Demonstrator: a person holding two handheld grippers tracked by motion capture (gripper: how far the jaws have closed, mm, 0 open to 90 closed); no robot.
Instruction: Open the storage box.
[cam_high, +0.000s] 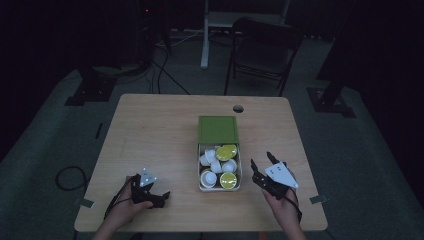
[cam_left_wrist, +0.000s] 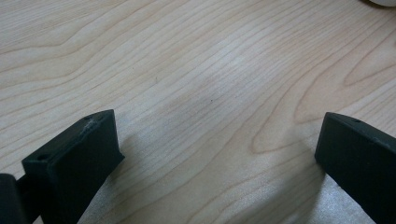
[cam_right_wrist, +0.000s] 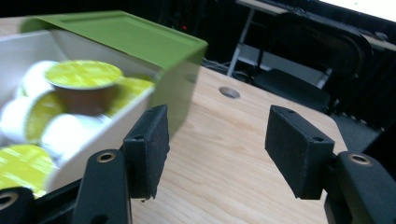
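Centre of the high view: a white box (cam_high: 219, 188) of pods, its green lid (cam_high: 217, 130) slid toward the top of the frame, still covering the far end. Yellow-topped and white pods (cam_high: 223, 166) lie loose in the open part.

R gripper (cam_high: 261, 163) sits just right of the box, jaws spread w/ nothing between them. Its own view shows bare table (cam_right_wrist: 224, 154) through the gap, box wall (cam_right_wrist: 100, 140) at lower left, lid at upper left, one pod (cam_right_wrist: 84, 84) sitting high on the pile.

L gripper (cam_high: 165, 196) rests low at bottom left, well apart from the box, jaws wide open over bare wood (cam_left_wrist: 196, 84), nothing held.

Step, as I read it: approach, R side lining up on the box; no grip yet. Next move probably needs R to swing left over the wall and come down on one pod, prob. the top yellow one. Jaws look wide enough for a rim. Risk: pods are loose and tilted, so a pad could nudge a neighbour.
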